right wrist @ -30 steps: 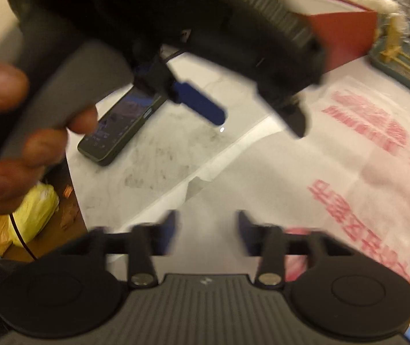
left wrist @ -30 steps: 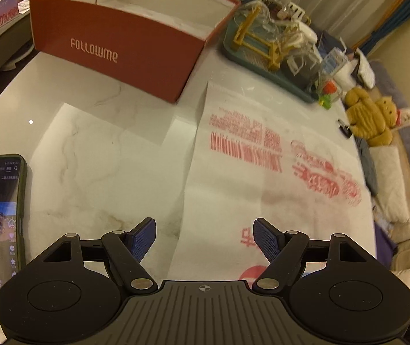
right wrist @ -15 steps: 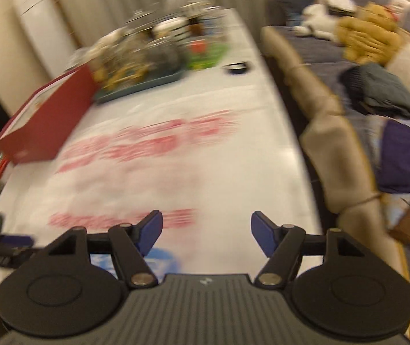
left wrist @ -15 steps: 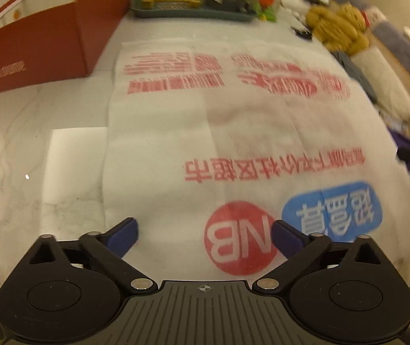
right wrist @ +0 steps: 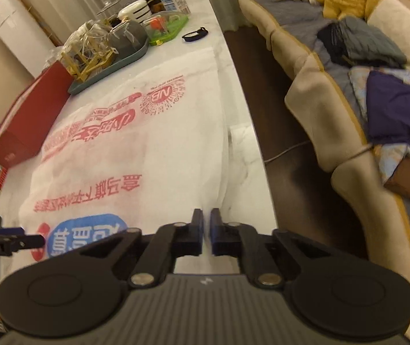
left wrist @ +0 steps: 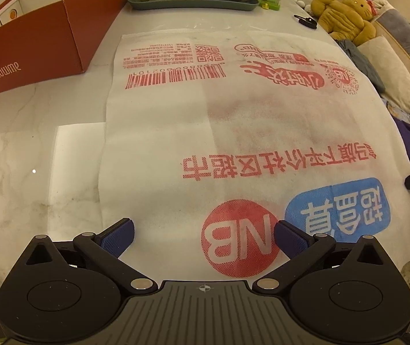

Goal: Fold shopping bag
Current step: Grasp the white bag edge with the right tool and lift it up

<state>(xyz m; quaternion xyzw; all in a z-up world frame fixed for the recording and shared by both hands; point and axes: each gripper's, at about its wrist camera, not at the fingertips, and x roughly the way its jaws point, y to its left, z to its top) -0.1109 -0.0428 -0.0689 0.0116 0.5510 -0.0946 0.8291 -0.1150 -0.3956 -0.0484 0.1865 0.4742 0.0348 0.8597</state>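
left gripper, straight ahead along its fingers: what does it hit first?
Most likely the white shopping bag lying flat on the marble table. The left gripper is open and angled down, its near edge and red NB logo between the fingers. Nothing else shows in that line; depth is unclear.

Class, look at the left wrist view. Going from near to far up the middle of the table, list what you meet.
Left hand-held gripper → red NB logo → red lettering → barcode → bag's far edge → green tray.
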